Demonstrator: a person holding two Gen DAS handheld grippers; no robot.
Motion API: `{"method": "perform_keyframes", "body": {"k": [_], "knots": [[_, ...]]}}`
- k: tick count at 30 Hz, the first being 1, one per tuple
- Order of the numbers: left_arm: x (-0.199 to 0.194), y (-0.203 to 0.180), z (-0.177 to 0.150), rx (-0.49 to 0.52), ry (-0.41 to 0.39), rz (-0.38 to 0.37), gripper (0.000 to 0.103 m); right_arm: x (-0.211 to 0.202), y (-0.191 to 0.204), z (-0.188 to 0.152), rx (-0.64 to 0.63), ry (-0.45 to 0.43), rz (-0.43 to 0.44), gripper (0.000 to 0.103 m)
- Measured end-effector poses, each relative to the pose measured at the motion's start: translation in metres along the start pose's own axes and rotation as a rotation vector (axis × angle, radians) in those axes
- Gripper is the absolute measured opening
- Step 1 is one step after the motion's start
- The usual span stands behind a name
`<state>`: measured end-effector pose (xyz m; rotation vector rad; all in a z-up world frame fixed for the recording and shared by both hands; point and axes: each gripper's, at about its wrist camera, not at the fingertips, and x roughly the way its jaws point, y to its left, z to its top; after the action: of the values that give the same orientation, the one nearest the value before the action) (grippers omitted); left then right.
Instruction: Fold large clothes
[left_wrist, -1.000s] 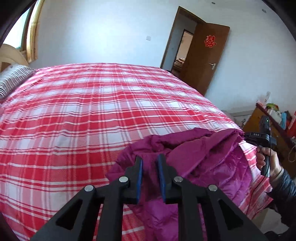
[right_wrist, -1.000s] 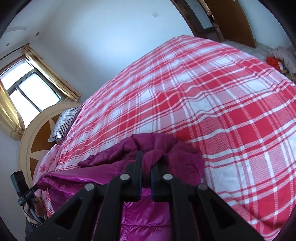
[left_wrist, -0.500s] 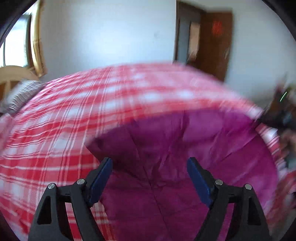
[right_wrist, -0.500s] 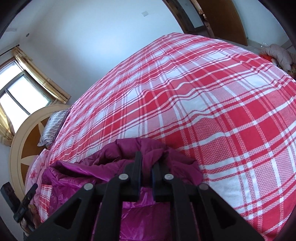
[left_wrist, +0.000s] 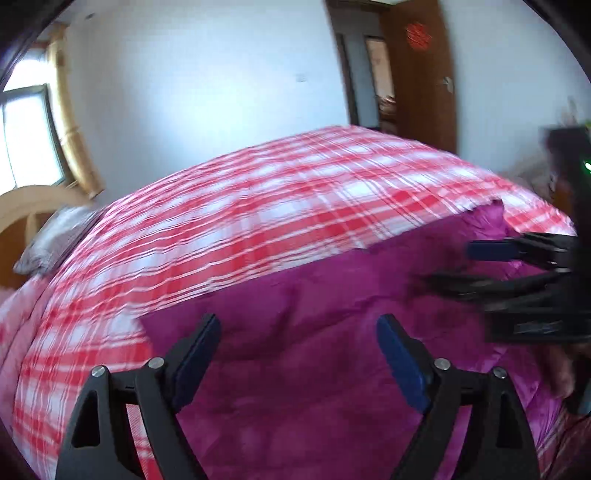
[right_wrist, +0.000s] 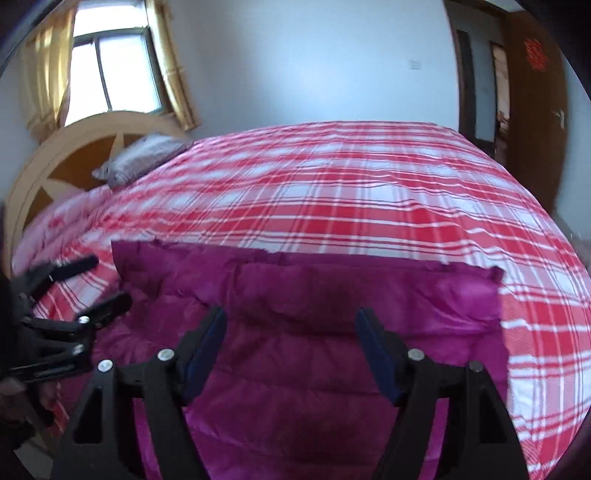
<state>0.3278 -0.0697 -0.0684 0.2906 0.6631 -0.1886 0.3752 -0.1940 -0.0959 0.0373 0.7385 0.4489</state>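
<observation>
A magenta puffer jacket (left_wrist: 295, 398) lies spread flat on the near edge of the red plaid bed cover (left_wrist: 258, 206). My left gripper (left_wrist: 297, 325) hovers over its left part; the jaws are opening wide, with only flat fabric below and nothing pinched. In the right wrist view the same jacket (right_wrist: 332, 288) fills the foreground under my right gripper (right_wrist: 292, 317), whose jaws are also opening and hold nothing. Each gripper shows in the other's view: the right gripper (left_wrist: 450, 264) at the jacket's right side, the left gripper (right_wrist: 109, 280) at its left corner.
The plaid bed cover (right_wrist: 332, 184) stretches far beyond the jacket. A striped pillow (right_wrist: 144, 158) leans on the wooden headboard (right_wrist: 55, 158) at the left, under a curtained window (right_wrist: 110, 66). A brown door (left_wrist: 417, 74) stands open at the back right.
Both grippers were shut on bunched jacket fabric; both have let go and spread their jaws. The jacket now lies flat. Both views have swung and rolled.
</observation>
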Motion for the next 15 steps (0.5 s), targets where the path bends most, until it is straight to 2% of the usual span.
{"method": "perform_keyframes", "body": {"k": [2, 4, 7, 9, 15], "knots": [[0.021, -0.012, -0.002, 0.038, 0.025, 0.036, 0.087, 0.02, -0.007, 0.0, 0.029, 0.031, -0.033, 0.073], [0.046, -0.01, -0.006, 0.035, 0.054, 0.094, 0.087, 0.031, -0.018, -0.001, 0.066, 0.039, -0.059, 0.073], [0.074, 0.012, -0.01, -0.082, 0.109, 0.079, 0.09, 0.034, -0.03, -0.003, 0.116, 0.035, -0.059, 0.073], [0.082, 0.024, -0.015, -0.16, 0.13, 0.034, 0.095, 0.036, -0.034, -0.003, 0.13, 0.028, -0.07, 0.073], [0.089, 0.027, -0.026, -0.211, 0.148, 0.024, 0.1, 0.048, -0.036, -0.003, 0.134, 0.034, -0.071, 0.074]]}}
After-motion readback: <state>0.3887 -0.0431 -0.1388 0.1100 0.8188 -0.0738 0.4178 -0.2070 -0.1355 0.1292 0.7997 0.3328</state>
